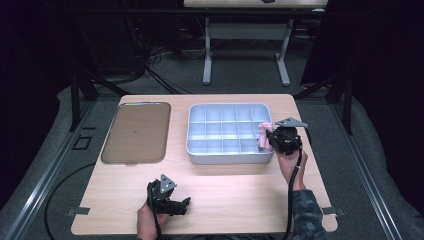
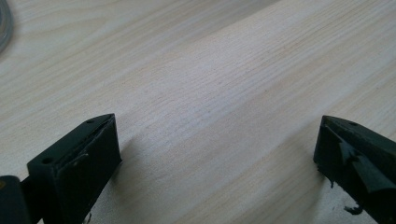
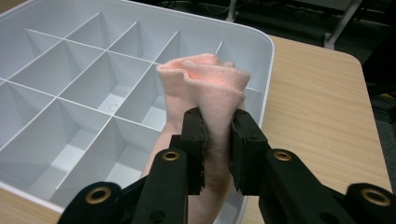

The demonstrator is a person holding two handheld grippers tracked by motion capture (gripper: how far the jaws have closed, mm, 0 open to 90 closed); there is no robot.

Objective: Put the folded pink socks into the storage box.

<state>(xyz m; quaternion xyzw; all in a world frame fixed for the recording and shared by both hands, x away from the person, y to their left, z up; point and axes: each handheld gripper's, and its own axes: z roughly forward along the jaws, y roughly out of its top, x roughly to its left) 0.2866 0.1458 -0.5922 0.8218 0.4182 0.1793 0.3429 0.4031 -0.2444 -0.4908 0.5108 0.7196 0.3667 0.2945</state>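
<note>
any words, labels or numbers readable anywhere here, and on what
None can be read: the divided tray, the pink cloth in the right gripper, the flat brown tray, the table and the left gripper all show no print. A square mark on the floor holds no text.

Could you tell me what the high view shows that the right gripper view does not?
Only the high view has the brown tray, the left tongs resting open on the table, and the person's hands. Only the right gripper view has the close grip: both pads pressing a folded pink cloth over the organizer's right-hand cells. Both share the organizer, the cloth and the right tongs.
</note>
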